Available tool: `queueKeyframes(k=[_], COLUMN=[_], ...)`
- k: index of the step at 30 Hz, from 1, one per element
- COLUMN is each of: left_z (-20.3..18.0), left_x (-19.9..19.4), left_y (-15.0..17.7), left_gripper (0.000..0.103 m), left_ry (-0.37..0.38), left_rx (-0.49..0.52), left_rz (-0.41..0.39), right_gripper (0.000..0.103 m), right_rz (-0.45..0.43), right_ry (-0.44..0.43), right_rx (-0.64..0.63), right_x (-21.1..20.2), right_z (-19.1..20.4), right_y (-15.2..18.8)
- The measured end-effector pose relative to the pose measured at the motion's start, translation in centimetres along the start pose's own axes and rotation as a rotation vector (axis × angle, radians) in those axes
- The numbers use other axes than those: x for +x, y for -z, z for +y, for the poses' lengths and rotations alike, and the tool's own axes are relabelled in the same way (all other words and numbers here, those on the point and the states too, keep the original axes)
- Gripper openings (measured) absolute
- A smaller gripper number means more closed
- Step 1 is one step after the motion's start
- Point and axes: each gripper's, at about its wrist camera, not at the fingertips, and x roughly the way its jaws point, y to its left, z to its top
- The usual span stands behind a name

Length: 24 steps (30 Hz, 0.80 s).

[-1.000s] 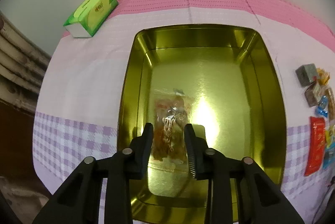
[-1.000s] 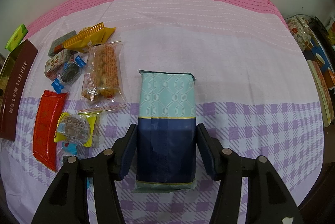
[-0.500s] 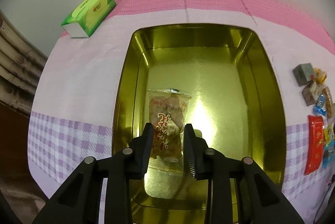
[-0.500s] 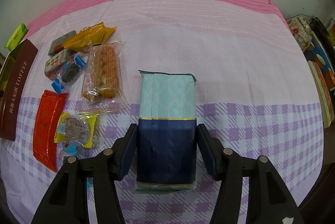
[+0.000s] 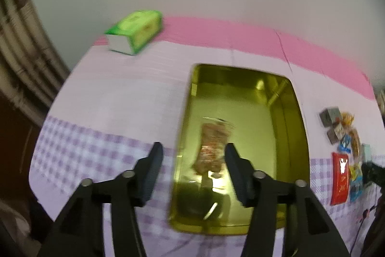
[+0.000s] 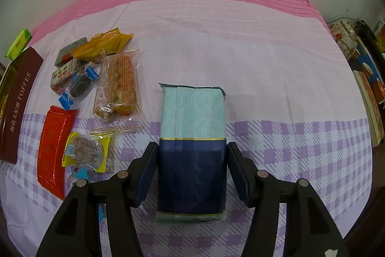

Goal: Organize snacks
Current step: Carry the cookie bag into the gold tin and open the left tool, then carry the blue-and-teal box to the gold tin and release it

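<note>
One snack is in the tin so far, as far as I can see. On the left wrist view, my left gripper [image 5: 192,156] has just been opening; its fingers are spread with nothing between them, and the clear snack packet [image 5: 213,148] lies on the floor of the gold tin [image 5: 298,127]. It's blurry, mind.

Right wrist view: right gripper [image 6: 191,159] has its fingers around the blue-and-mint pack [image 6: 192,148] on the table, hugging its sides, though I can't tell if they're actually squeezing. I reckon that pack goes next: firm up the grip, lift, carry it over to the tin. The loose snacks [image 6: 91,93] wait beside.
</note>
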Motion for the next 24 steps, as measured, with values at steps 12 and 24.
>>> queueKeyframes(k=[12, 24], left_z=[8.7, 4.6], left_x=[-1.8, -0.8], left_y=[1.4, 0.8], left_gripper=[0.077, 0.087], left_ry=[-0.066, -0.143], left_rx=[-0.234, -0.138], left_rz=[-0.020, -0.069], right_gripper=[0.047, 0.046], right_rz=[0.018, -0.071], right_ry=[0.010, 0.059], right_rx=[0.021, 0.056], right_x=[0.1, -3.1], right_z=[-0.2, 0.4], right_y=[-0.9, -4.0])
